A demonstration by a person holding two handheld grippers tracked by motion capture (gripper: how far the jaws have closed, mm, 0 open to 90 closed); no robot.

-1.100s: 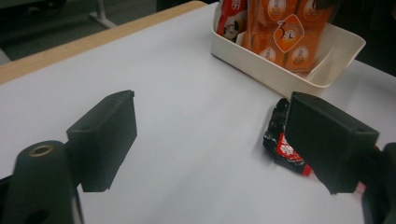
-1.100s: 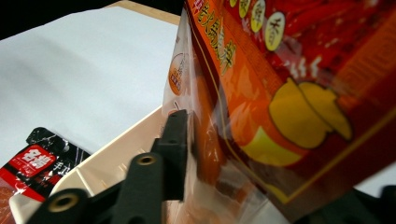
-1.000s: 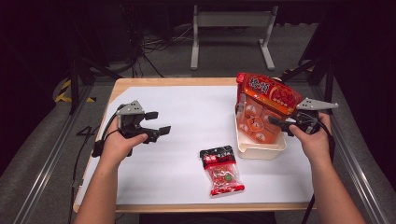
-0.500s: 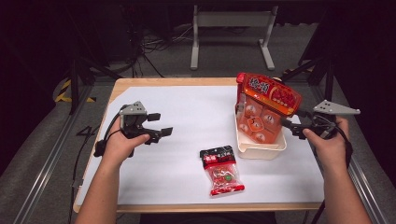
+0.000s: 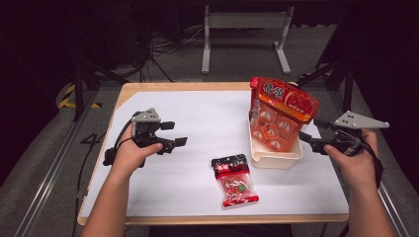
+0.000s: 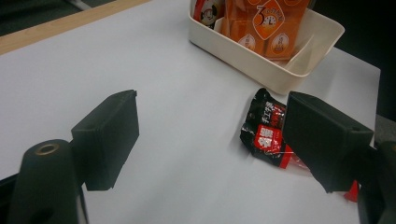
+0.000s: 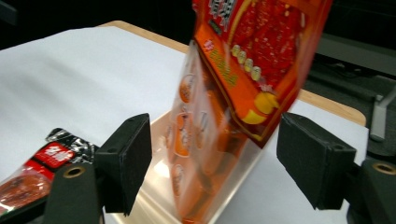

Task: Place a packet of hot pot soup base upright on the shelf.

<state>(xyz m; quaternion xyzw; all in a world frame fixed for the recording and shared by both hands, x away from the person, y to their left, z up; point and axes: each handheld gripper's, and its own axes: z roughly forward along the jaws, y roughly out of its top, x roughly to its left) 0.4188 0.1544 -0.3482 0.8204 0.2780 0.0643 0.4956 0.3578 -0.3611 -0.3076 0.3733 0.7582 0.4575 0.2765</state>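
Note:
A tall orange snack bag (image 5: 277,114) stands on end in a cream tray (image 5: 274,159) at the table's right, its red top leaning right. My right gripper (image 5: 312,132) is open just right of the tray, apart from the bag. In the right gripper view the bag (image 7: 243,70) rises between and beyond the spread jaws of the right gripper (image 7: 217,161). A small red and black packet (image 5: 233,180) lies flat near the front middle. My left gripper (image 5: 174,133) is open and empty at the left. In the left gripper view the packet (image 6: 264,133) lies beyond that gripper (image 6: 215,140).
White paper (image 5: 207,118) covers the wooden table (image 5: 183,86). The tray's wall (image 6: 252,58) and the orange bag (image 6: 266,23) show far off in the left gripper view. A metal stand (image 5: 244,29) is on the floor behind the table.
My right gripper has drawn back to the right, away from the bag, which stays standing in the tray. The left gripper has barely moved.

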